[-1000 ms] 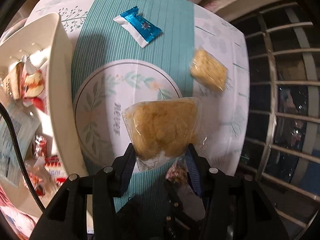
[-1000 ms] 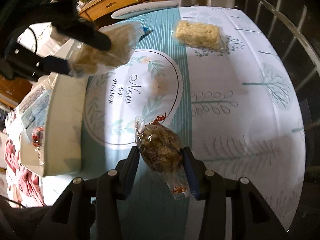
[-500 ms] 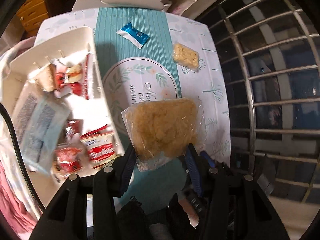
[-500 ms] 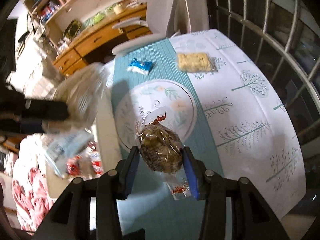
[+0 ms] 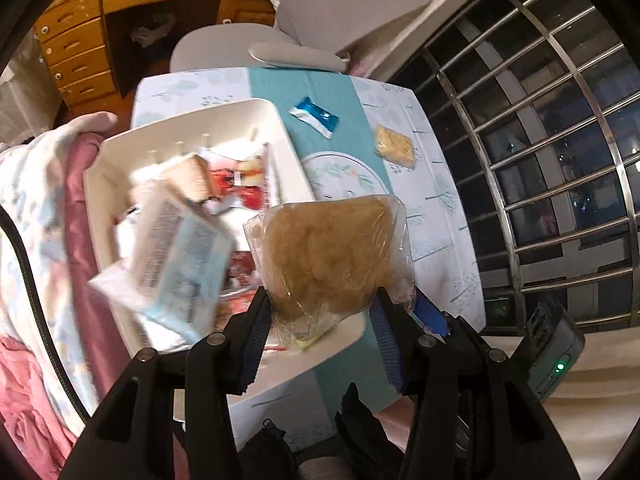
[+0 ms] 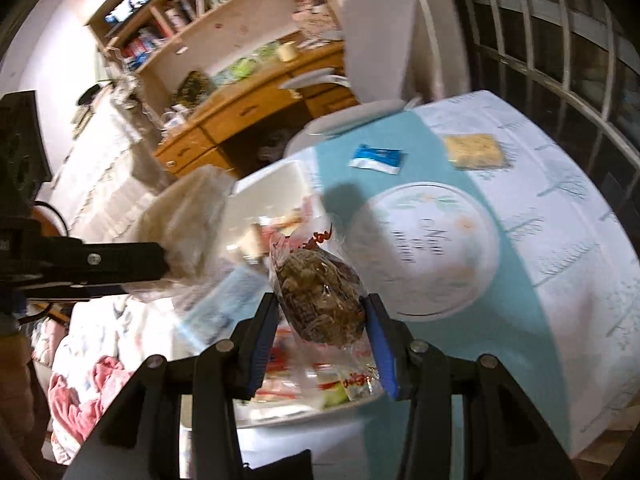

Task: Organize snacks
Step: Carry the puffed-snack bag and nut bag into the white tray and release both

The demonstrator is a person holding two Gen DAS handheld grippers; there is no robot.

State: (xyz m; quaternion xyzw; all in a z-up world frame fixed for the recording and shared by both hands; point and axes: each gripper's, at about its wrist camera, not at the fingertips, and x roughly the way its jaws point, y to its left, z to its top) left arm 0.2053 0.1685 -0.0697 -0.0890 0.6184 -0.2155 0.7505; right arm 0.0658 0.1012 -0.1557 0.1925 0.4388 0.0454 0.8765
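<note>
Left gripper (image 5: 322,322) has its fingers clamped on a clear-wrapped, pale yellow, crumbly puffed cake (image 5: 328,252), held in the air over the near right corner of the white bin (image 5: 192,120). Right gripper (image 6: 320,330) has its fingers clamped on a clear crinkly bag of brown nut clusters (image 6: 320,300) with red print at the top and bottom, also in the air, above the bin's near edge.

Bin: white plastic, rounded rectangle, small pegs along the far inner wall. Inside: red-and-white snack packs (image 5: 244,184), a tan wedge-shaped piece, and a pale blue printed pouch (image 5: 176,264) lying tilted across the middle, blurred. The puffed cake hides the bin's near right part in the left view.

Desk (image 6: 560,280): white cloth with tree prints, teal striped runner down the middle, round printed medallion with lettering. On it beyond the bin: a blue foil packet (image 6: 378,158) with white ends on the runner, and a wrapped square yellow rice cake (image 6: 474,152) on the white part to the right. Both lie well apart from the bin.

Around: grey chair (image 5: 320,12) at the far end, wooden drawer unit (image 5: 80,48) behind it, metal window grille (image 5: 560,140) on the right, pink and white bedding (image 5: 36,260) on the left. The left gripper's black arm crosses the right view's left side and blocks part of the bin.
</note>
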